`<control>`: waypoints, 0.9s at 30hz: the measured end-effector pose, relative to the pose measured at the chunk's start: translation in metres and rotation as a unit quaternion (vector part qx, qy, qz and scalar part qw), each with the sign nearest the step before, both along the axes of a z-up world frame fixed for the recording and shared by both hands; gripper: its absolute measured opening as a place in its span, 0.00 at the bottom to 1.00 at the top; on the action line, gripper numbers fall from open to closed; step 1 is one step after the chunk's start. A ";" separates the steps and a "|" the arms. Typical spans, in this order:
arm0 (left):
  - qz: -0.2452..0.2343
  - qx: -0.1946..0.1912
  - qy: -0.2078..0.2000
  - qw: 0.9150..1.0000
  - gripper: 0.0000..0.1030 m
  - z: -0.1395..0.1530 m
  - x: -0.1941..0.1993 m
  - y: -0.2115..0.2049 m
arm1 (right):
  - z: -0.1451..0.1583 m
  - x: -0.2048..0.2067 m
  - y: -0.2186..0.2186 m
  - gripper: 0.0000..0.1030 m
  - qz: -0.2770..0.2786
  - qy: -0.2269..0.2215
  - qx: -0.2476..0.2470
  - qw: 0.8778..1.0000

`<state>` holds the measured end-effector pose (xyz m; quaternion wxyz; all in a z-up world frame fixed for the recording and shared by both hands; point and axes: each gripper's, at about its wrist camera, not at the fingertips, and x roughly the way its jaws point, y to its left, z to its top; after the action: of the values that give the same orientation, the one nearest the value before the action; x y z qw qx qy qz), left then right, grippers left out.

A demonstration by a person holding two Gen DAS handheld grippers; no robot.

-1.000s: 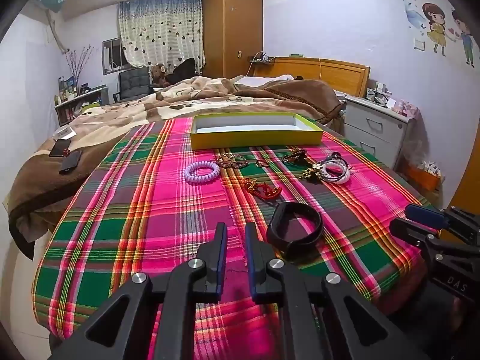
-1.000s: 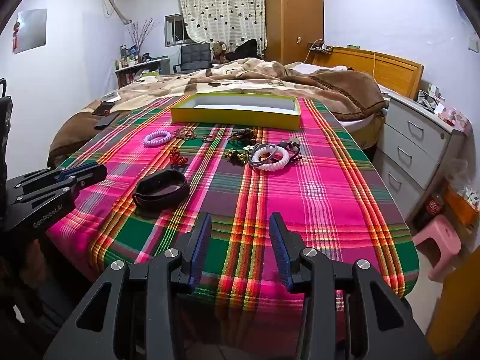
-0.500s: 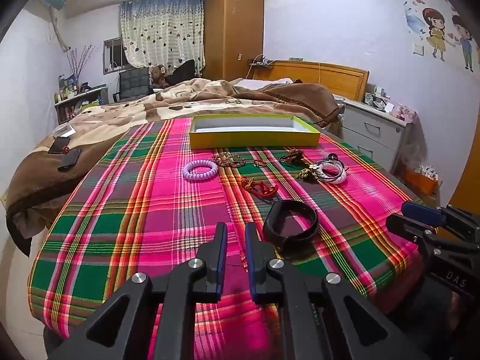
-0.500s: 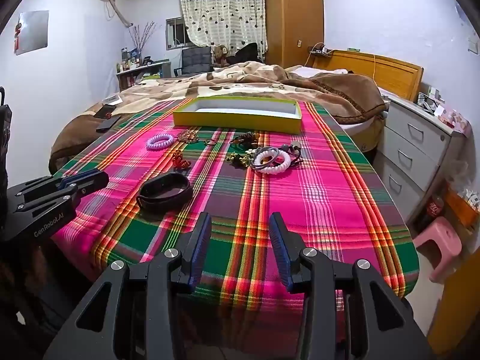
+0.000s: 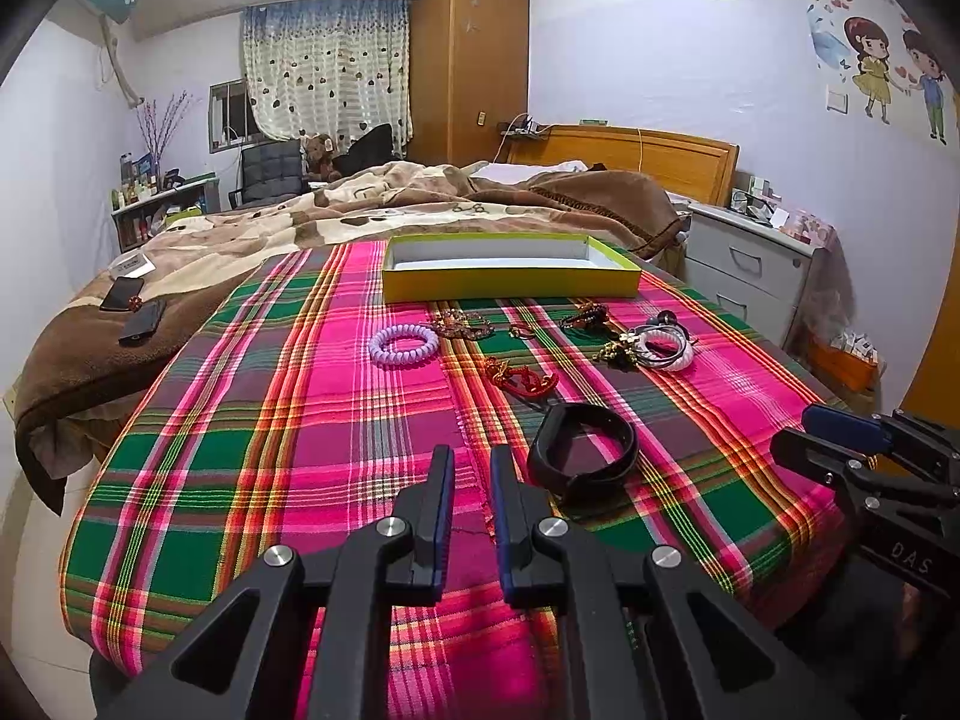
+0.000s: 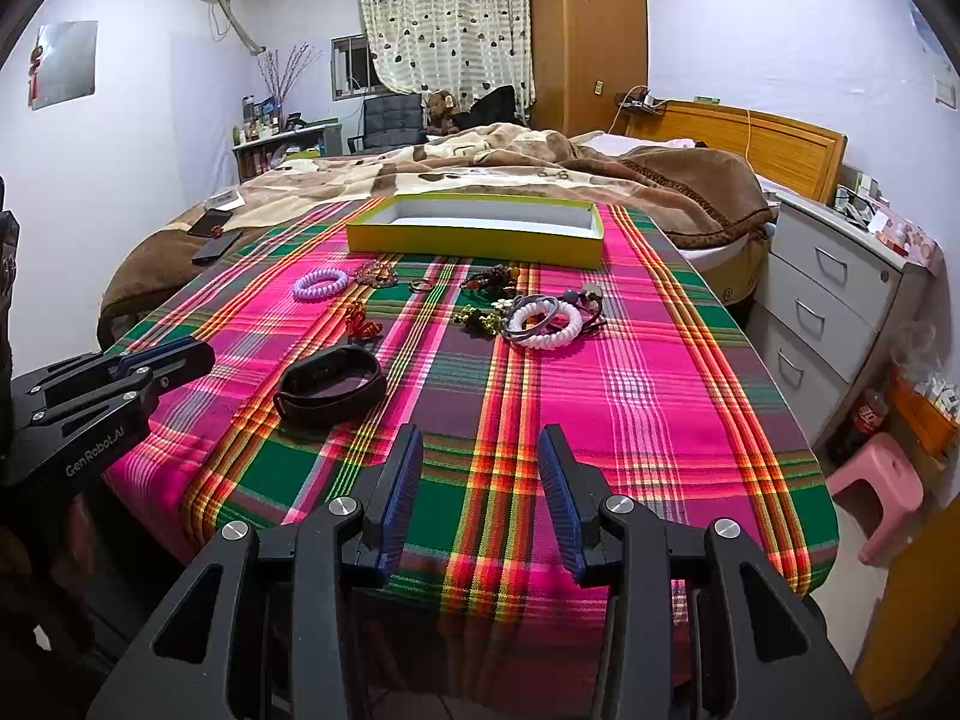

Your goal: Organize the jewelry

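Here the near strip of plaid cloth (image 6: 630, 396) lies bare to its edge. The left gripper (image 5: 471, 468) is nearly closed, empty; the right gripper (image 6: 480, 450) gapes, empty. Jewelry lies before the yellow box (image 6: 474, 237).

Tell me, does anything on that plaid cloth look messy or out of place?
Yes. The yellow box sits empty while all the jewelry lies loose on the cloth in front of it. The white bracelet is heaped with other pieces in a tangle. Nothing looks broken or spilled.
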<state>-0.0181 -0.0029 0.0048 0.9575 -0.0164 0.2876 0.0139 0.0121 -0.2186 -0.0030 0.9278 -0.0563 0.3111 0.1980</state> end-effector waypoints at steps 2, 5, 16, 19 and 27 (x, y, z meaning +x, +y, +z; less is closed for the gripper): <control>0.001 0.001 -0.001 1.000 0.11 0.001 0.000 0.000 | 0.000 0.000 0.000 0.40 0.000 0.000 0.000 1.000; 0.002 0.001 -0.001 1.000 0.11 0.001 0.000 0.000 | 0.001 0.000 0.000 0.40 0.000 -0.001 0.001 1.000; 0.001 0.000 -0.001 1.000 0.11 0.000 0.000 0.001 | 0.001 0.000 -0.001 0.40 -0.001 -0.003 0.002 1.000; 0.002 0.001 -0.001 1.000 0.11 0.000 -0.001 0.001 | 0.001 0.000 -0.001 0.40 -0.001 -0.003 0.002 1.000; 0.001 0.001 -0.002 1.000 0.11 0.000 -0.001 0.001 | 0.001 0.000 0.001 0.40 -0.001 -0.003 0.002 1.000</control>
<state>-0.0186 -0.0019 0.0047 0.9580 -0.0163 0.2859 0.0154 0.0124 -0.2181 -0.0016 0.9289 -0.0545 0.3082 0.1978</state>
